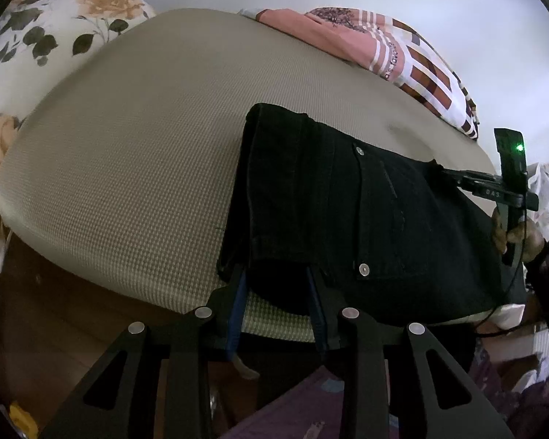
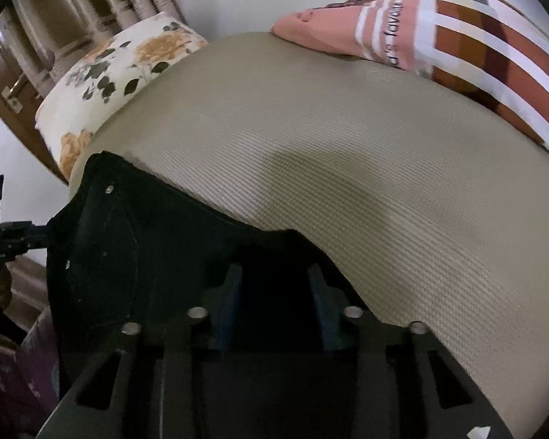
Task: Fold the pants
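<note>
Black pants [image 1: 347, 219] lying folded on the tan bed [image 1: 128, 164], near its front edge; left gripper [image 1: 278, 274] pinching the near pants edge. Right gripper [image 2: 274, 274] over the other side, jaws around dark cloth; cannot tell if squeezing.

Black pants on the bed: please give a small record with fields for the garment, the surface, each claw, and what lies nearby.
garment: black pants, folded, pocket rivets showing
surface: beige mattress
left claw: at the near edge of the pants, fabric between its fingers
right claw: over dark fabric; grip unclear
nearby: floral pillow, pink patterned blanket
</note>
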### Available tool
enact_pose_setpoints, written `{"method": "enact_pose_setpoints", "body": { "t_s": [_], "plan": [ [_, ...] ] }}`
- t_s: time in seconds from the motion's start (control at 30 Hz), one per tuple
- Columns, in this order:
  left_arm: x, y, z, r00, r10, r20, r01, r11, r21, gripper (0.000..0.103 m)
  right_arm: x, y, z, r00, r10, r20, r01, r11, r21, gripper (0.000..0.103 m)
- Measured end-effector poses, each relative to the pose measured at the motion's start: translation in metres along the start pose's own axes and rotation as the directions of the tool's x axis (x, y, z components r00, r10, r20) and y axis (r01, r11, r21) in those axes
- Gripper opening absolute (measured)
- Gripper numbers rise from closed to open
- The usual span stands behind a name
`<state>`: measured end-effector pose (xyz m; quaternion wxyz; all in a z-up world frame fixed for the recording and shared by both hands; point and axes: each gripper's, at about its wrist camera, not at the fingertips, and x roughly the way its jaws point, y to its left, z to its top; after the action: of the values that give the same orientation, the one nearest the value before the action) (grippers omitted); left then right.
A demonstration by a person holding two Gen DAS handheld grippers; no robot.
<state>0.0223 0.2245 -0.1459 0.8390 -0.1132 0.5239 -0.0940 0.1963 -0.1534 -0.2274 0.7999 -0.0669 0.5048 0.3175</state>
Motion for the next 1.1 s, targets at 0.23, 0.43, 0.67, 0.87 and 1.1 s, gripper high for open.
{"method": "enact_pose_setpoints", "body": {
  "t_s": [0.23, 0.43, 0.67, 0.87, 1.1],
  "plan": [
    [-0.007, 0.000, 0.006, 0.997, 0.030, 0.073, -0.028, 0.999, -0.023, 0.032, -0.005, -0.007, 0.003, 0.997, -0.030, 0.075, 0.027, 0.999, 0.047, 0.007],
    [-0.020, 0.007, 0.033, 0.985, 0.054, 0.163, -0.045, 0.997, -0.058, 0.028, -0.004, -0.017, 0.006, 0.982, -0.074, 0.171, 0.046, 0.986, 0.163, 0.005],
    [-0.005, 0.029, 0.033, 0.997, 0.019, 0.071, -0.011, 0.994, -0.108, 0.028, 0.009, -0.022, 0.006, 0.977, -0.107, 0.185, 0.069, 0.978, 0.197, 0.004],
    [0.016, 0.007, 0.066, 1.000, -0.018, 0.022, 0.017, 1.000, 0.026, 0.030, 0.010, -0.031, 0.004, 0.979, -0.047, 0.198, 0.001, 0.974, 0.226, 0.006],
    [0.059, 0.018, 0.112, 0.976, -0.182, -0.119, 0.180, 0.983, -0.025, 0.033, 0.010, -0.031, 0.004, 0.977, -0.053, 0.208, 0.003, 0.972, 0.234, 0.007]
  ]
}}
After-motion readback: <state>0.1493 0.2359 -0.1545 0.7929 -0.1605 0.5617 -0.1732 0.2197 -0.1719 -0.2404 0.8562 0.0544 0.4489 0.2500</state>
